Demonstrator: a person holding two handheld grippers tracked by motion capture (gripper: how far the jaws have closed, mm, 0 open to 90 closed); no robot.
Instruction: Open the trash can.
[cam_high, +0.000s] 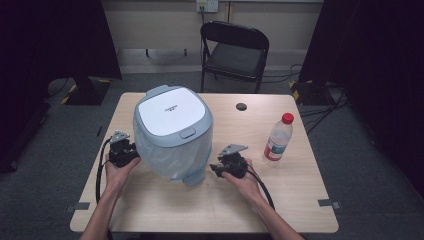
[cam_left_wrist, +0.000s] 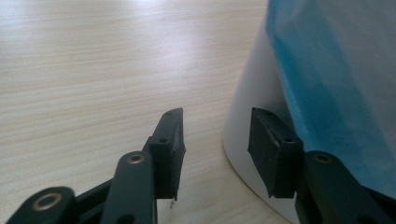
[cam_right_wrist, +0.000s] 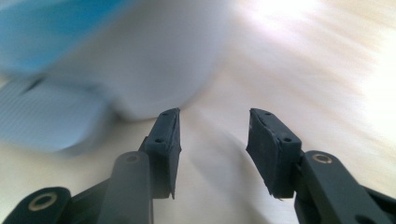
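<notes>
Wood table (cam_high: 300, 190), grey floor (cam_high: 380, 165), folding chair (cam_high: 234, 50); both claws (cam_high: 131, 156) (cam_high: 214, 169) gape empty beside bin (cam_high: 172, 132)

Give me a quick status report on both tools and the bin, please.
Left tool open beside the bin, nothing gripped. Right tool open near the bin's foot pedal, empty. Bin upright, lid closed, blue liner fitted. Water bottle stands clear.

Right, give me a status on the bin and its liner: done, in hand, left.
Done: the blue liner bag is already in the lidded bin, draped down its outside, and the lid is shut. In hand: the left gripper and right gripper flank the bin's base, jaws open, nothing between them. Left: probably gripping the bin or the bag on both sides; neither is held yet. The water bottle stands untouched.
</notes>
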